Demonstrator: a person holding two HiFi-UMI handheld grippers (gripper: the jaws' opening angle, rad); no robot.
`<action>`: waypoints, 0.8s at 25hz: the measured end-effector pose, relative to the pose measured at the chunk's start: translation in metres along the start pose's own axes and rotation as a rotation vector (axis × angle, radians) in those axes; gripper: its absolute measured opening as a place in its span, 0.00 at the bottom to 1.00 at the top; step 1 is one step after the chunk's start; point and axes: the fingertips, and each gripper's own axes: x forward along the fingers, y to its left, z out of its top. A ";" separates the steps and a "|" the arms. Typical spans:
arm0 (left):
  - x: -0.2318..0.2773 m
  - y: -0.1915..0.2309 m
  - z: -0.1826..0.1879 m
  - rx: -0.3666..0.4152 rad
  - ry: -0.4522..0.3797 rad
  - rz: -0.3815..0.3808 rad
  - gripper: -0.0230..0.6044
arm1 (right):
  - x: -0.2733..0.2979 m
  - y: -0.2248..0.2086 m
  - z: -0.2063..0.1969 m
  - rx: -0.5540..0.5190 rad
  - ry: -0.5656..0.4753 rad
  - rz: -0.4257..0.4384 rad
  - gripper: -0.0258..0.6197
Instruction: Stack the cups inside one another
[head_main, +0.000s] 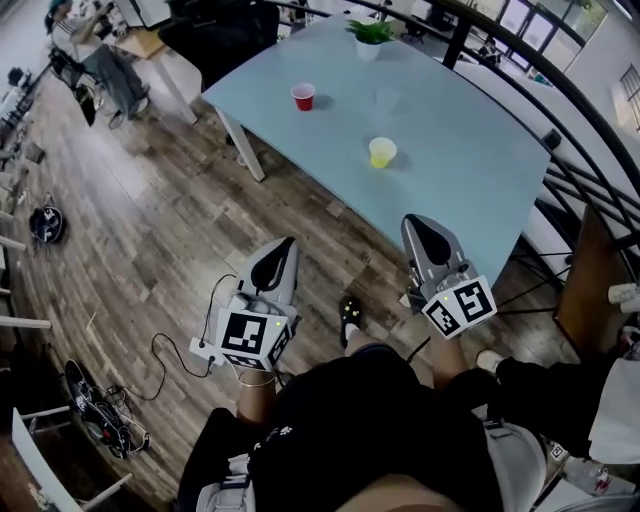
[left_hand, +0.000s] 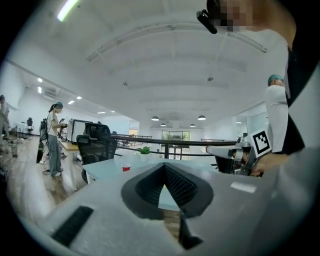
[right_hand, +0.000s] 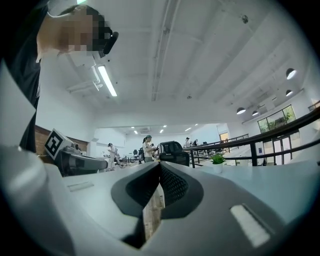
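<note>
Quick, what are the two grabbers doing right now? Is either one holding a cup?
Left gripper: closed, holding nothing.
Right gripper: closed, holding nothing.

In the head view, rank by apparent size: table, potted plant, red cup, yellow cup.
Light blue rectangular table
green plant in white pot
then yellow plastic cup and red plastic cup look alike, yellow nearer the camera, so unranked.

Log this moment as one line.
phase: pre-grasp; left gripper: shut, empty; right gripper: shut, empty; red cup, yellow cup: apart on table
</note>
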 end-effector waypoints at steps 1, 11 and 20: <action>0.008 0.002 0.002 -0.013 -0.006 0.008 0.03 | 0.005 -0.008 -0.001 0.002 -0.001 0.002 0.04; 0.066 0.026 0.030 -0.015 -0.030 0.126 0.03 | 0.044 -0.082 0.000 0.014 -0.008 0.012 0.05; 0.095 0.031 0.032 -0.037 -0.048 0.173 0.03 | 0.057 -0.121 -0.016 0.031 0.007 0.034 0.08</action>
